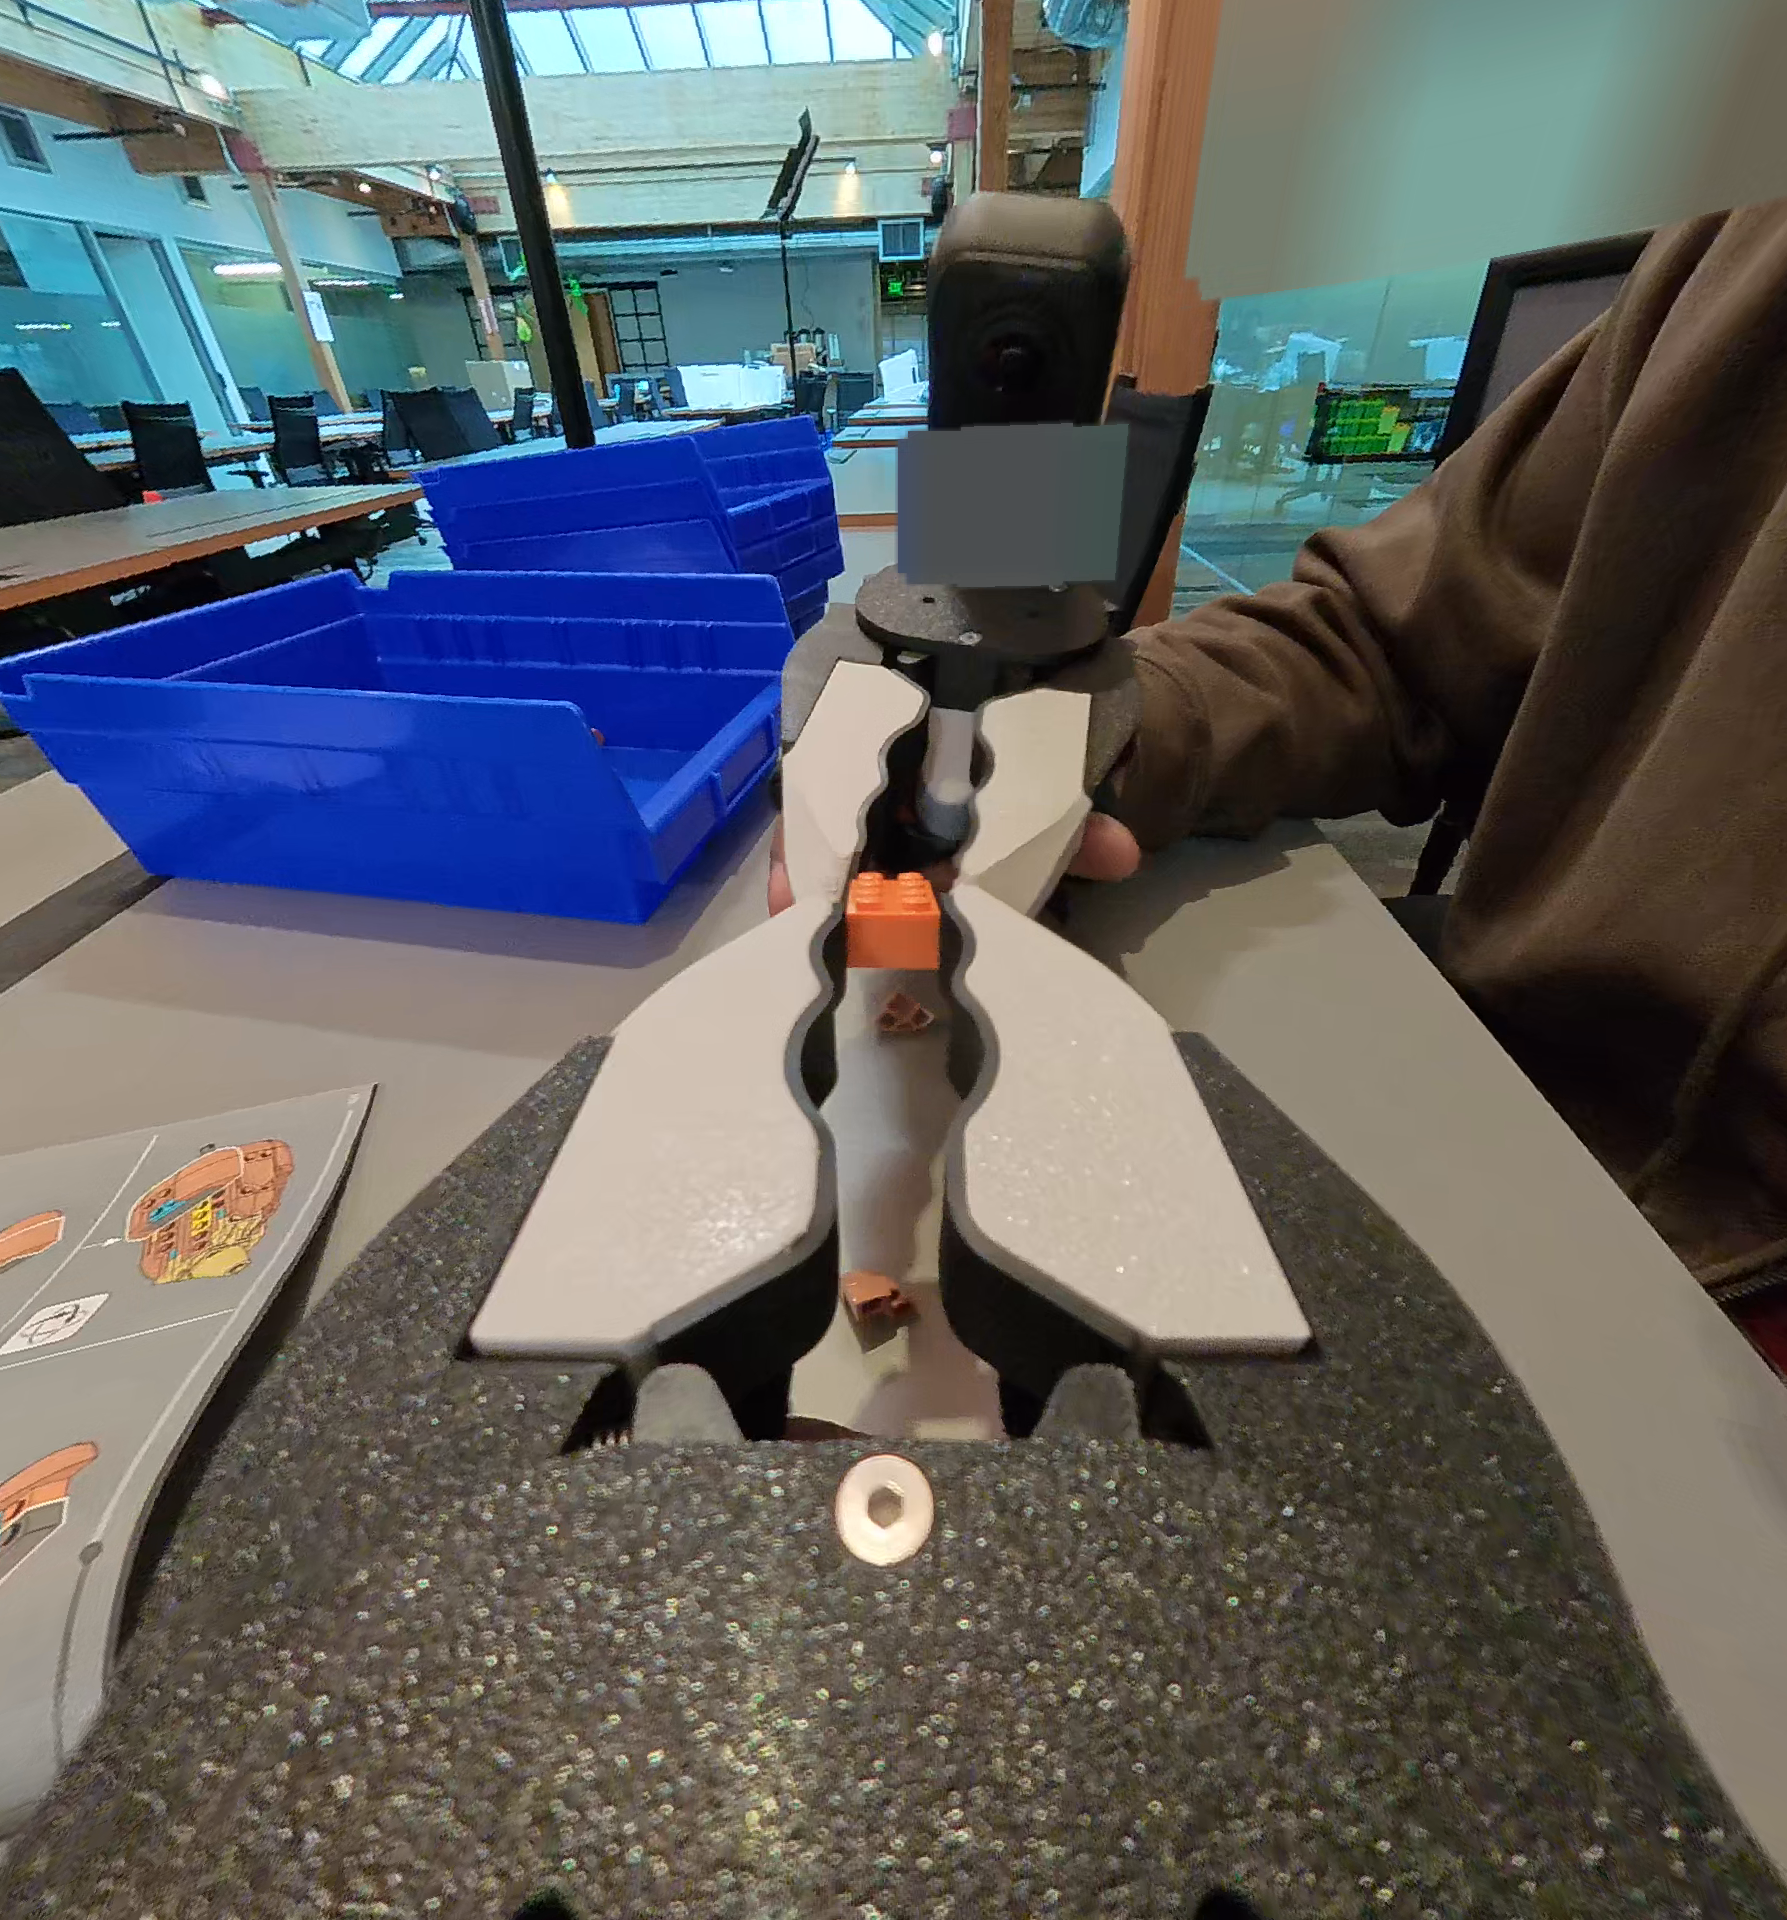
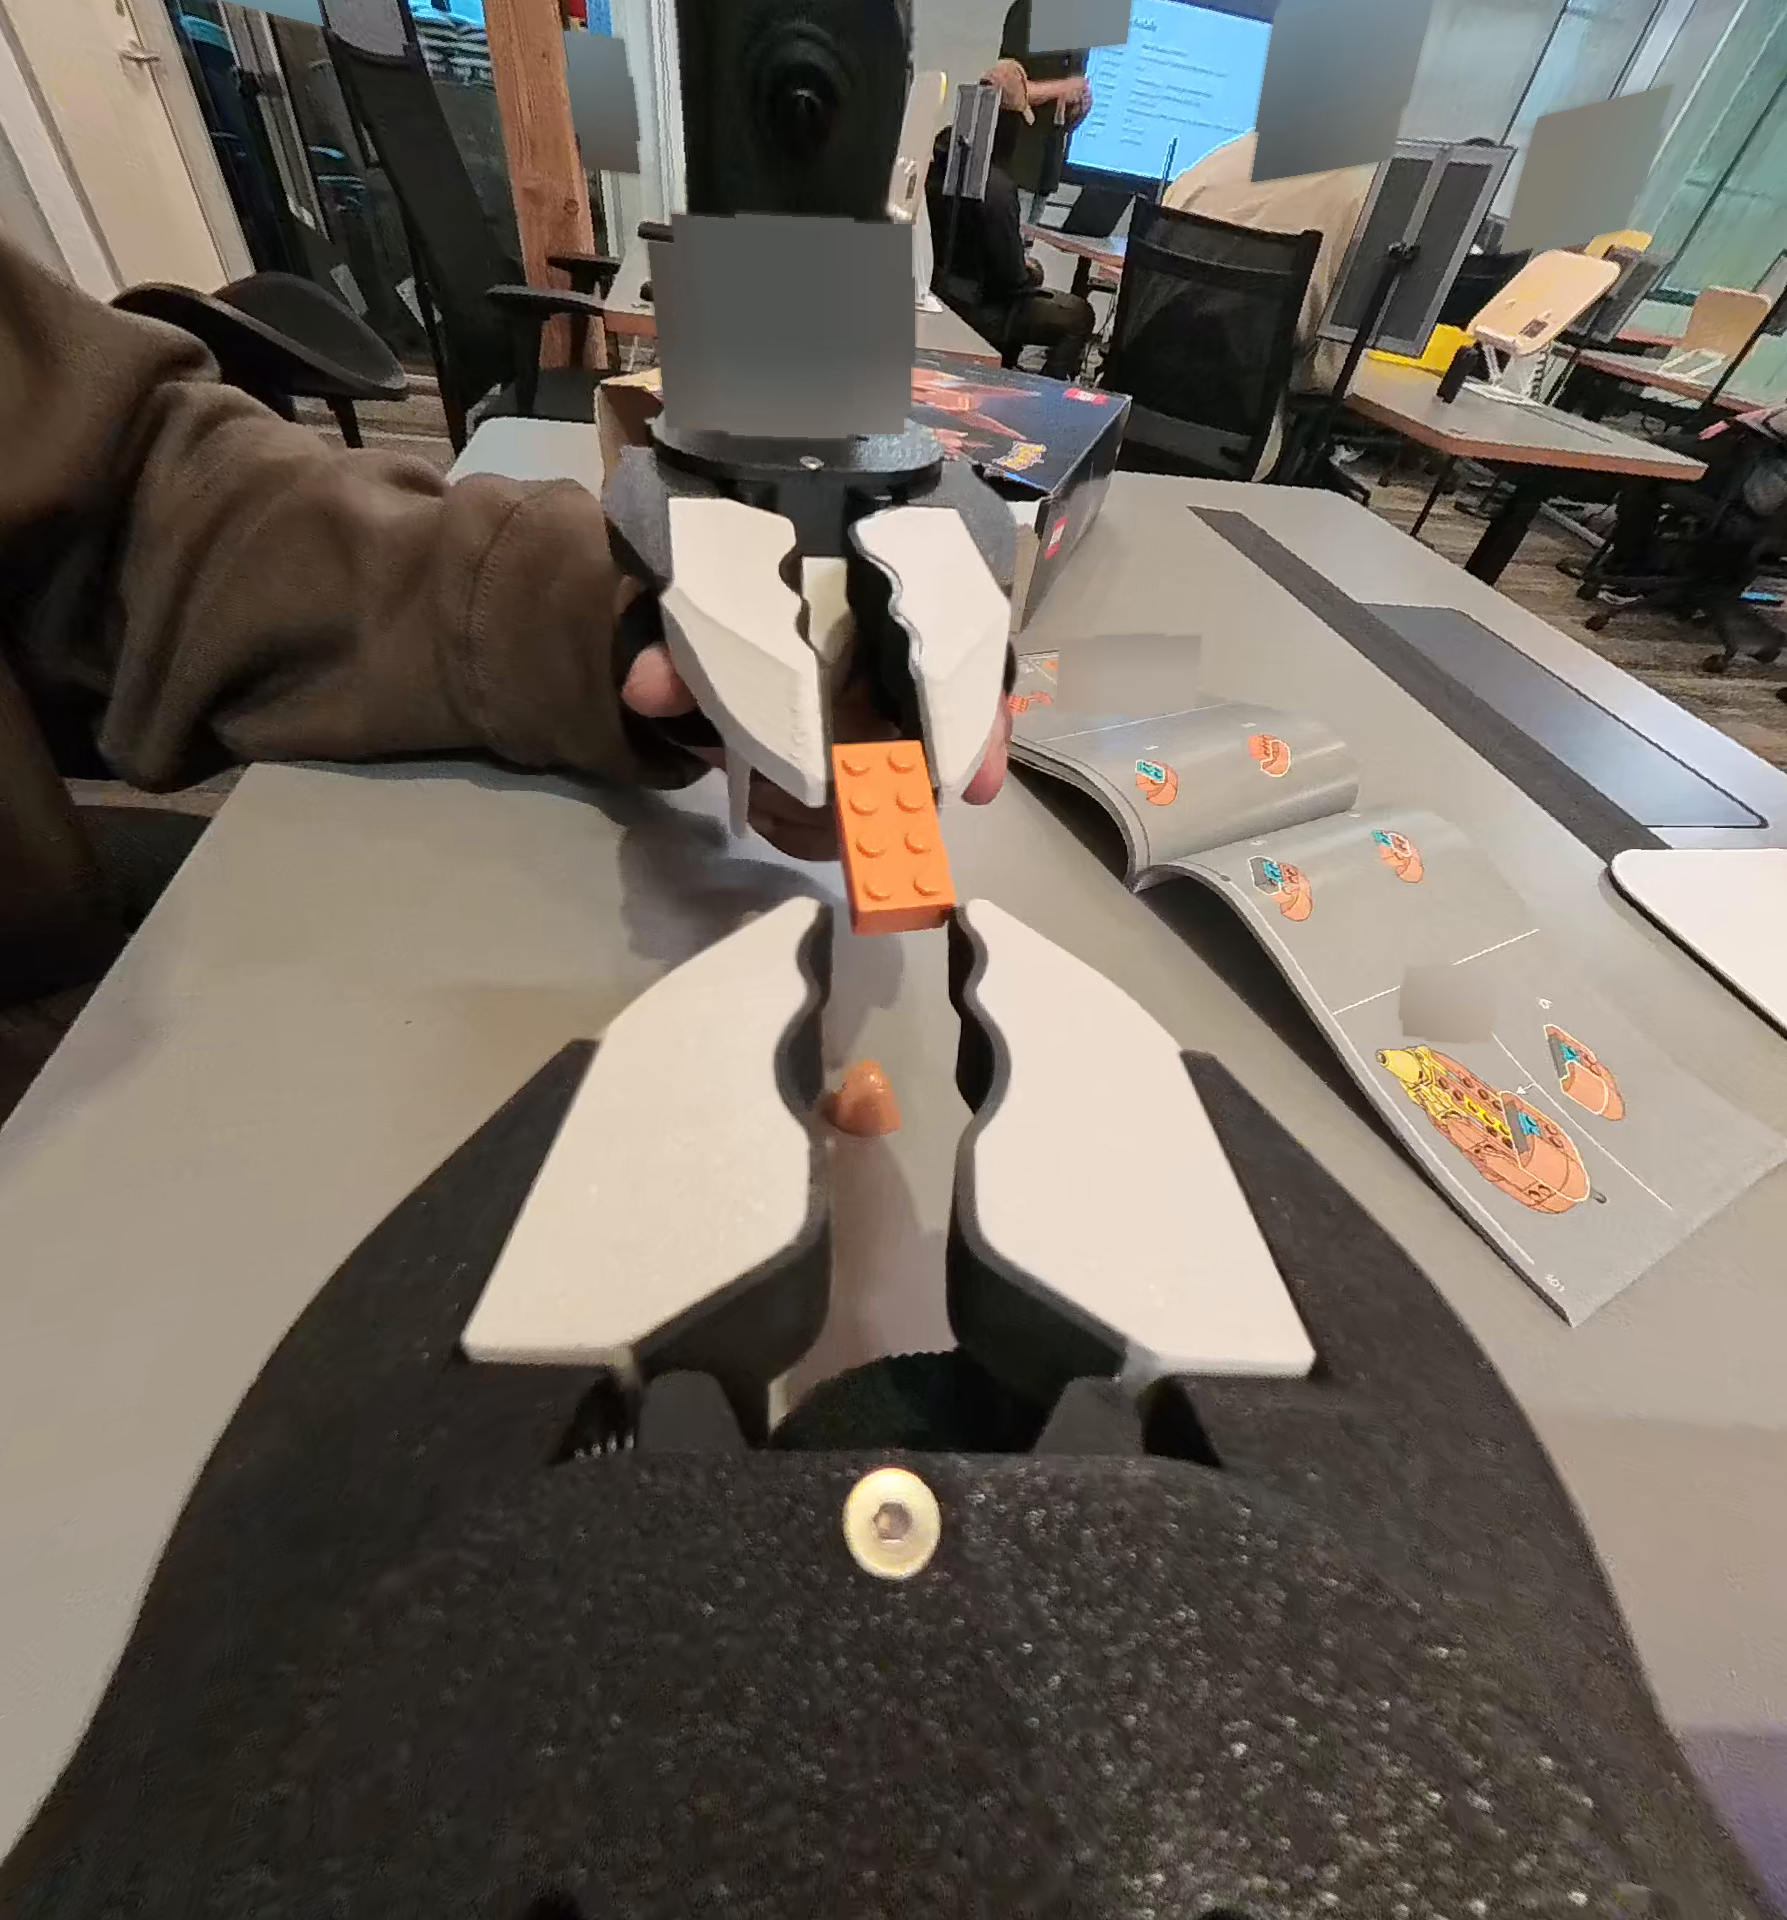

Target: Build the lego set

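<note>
An orange 2x4 brick (image 1: 892, 920) is clamped between the fingertips of my left gripper (image 1: 891, 930) and held above the grey table (image 1: 349, 997). In the right wrist view the brick (image 2: 889, 836) sticks out of the left gripper (image 2: 873, 774) towards me, studs up. Its near end reaches the tips of my right gripper (image 2: 889, 916), whose jaws stand a little wider than the brick. The right gripper (image 1: 915, 831) faces the left one, tip to tip. Small brown pieces (image 1: 904, 1010) (image 1: 873, 1297) (image 2: 861, 1099) lie on the table under the grippers.
An open instruction booklet (image 1: 89, 1299) (image 2: 1388, 987) lies beside the grippers. Blue bins (image 1: 401, 748) stand behind it, with more stacked farther back. The set's dark box (image 2: 1055, 436) is at the table's far end. A white pad (image 2: 1762, 935) lies past the booklet. A brown sleeve (image 1: 1491, 644) holds the right gripper. Only a small space, under 4 cm, lies between the two pairs of fingers.
</note>
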A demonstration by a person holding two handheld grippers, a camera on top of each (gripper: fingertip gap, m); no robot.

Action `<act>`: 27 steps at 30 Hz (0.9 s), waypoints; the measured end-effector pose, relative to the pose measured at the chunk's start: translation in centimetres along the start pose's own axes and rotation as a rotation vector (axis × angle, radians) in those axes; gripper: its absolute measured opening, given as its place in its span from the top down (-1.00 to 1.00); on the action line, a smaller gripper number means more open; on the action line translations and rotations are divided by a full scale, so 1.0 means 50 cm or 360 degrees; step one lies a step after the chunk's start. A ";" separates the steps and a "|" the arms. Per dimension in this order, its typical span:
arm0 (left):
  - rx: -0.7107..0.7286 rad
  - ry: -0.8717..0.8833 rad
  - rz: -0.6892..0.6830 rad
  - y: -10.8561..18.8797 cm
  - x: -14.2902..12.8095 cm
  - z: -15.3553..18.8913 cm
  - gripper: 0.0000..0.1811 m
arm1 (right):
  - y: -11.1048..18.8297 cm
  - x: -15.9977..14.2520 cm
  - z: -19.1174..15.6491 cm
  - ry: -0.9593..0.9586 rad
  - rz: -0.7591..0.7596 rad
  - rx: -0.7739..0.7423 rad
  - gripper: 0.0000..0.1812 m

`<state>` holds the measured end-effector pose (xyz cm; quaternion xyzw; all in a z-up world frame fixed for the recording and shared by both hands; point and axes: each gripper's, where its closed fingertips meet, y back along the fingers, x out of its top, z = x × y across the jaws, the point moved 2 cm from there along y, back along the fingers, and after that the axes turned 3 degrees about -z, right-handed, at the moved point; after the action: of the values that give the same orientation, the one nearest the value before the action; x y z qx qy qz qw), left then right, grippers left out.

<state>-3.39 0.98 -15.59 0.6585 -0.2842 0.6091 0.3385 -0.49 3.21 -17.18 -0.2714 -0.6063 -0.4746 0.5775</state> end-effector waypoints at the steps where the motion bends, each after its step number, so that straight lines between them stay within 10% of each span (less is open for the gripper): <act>1: -0.0011 -0.0005 -0.0002 0.000 -0.001 0.002 0.82 | 0.001 0.001 0.001 -0.0009 0.0011 0.0002 0.81; 27: -0.0027 -0.0077 -0.0237 -0.011 -0.041 0.012 0.75 | -0.006 -0.021 -0.008 0.0069 -0.0081 0.0028 0.82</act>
<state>-2.81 0.74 -17.70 0.6895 -0.2476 0.5636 0.3816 -0.36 2.96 -18.30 -0.2404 -0.6045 -0.4894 0.5807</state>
